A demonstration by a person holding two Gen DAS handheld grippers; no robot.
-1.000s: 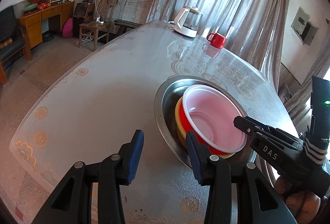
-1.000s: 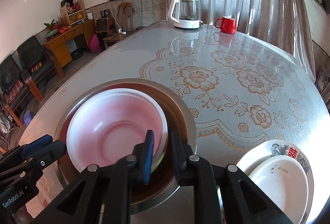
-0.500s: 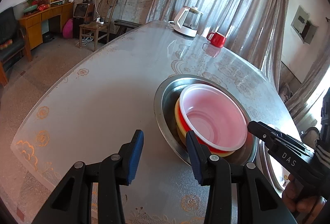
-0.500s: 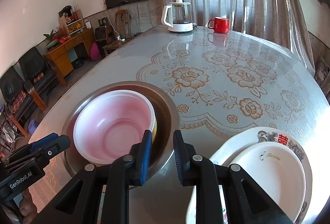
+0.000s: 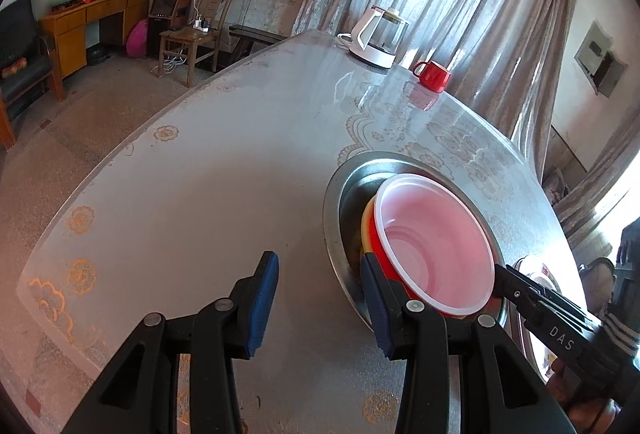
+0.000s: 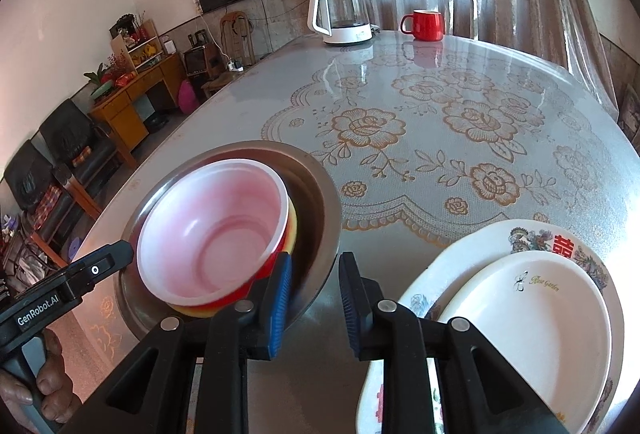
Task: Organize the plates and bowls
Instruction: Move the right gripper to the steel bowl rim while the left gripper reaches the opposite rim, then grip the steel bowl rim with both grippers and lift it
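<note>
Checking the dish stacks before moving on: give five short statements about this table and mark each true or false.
1. The red bowl sits nested inside the metal basin. True.
2. The right gripper is clamped on the bowl's rim. False: its jaws stand apart with nothing between them, having just been opening.
3. A plain white plate lies on the patterned plate. True.
4. The red mug stands left of the kettle in the right wrist view. False: it stands to the right.
5. The left gripper holds a plate. False: it is open and empty.
</note>
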